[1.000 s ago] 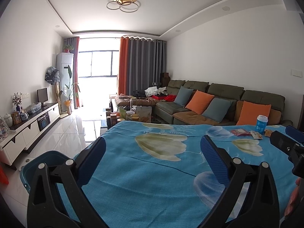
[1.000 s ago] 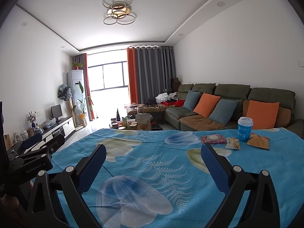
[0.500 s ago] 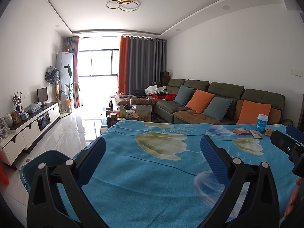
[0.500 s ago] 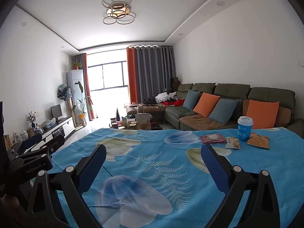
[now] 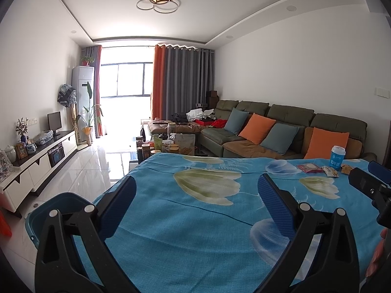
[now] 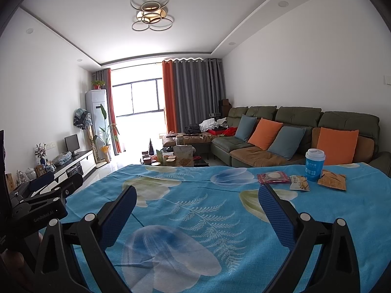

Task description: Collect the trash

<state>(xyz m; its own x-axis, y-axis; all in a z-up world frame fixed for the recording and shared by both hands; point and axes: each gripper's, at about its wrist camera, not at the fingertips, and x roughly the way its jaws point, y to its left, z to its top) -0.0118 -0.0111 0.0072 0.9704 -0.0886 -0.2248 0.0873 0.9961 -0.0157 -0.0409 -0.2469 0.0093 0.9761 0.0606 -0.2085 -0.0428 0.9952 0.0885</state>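
Table under a blue floral cloth [image 6: 195, 210] fills the foreground of both views, green sofa [image 6: 293, 131] behind its far edge. Blue bin [image 5: 56, 207] on the floor at the table's left side, partly hidden by the left gripper. Left gripper [image 5: 196, 195] over the near cloth, jaws spread wide, nothing between them. Right gripper [image 6: 197, 201] likewise wide apart and empty. Trash at the far right of the table: blue cup [image 6: 314, 164] upright, orange-brown packet [image 6: 332, 180] just right of it, pink wrapper [image 6: 273, 177] to its left, small snack packet [image 6: 299, 183] between wrapper and cup.
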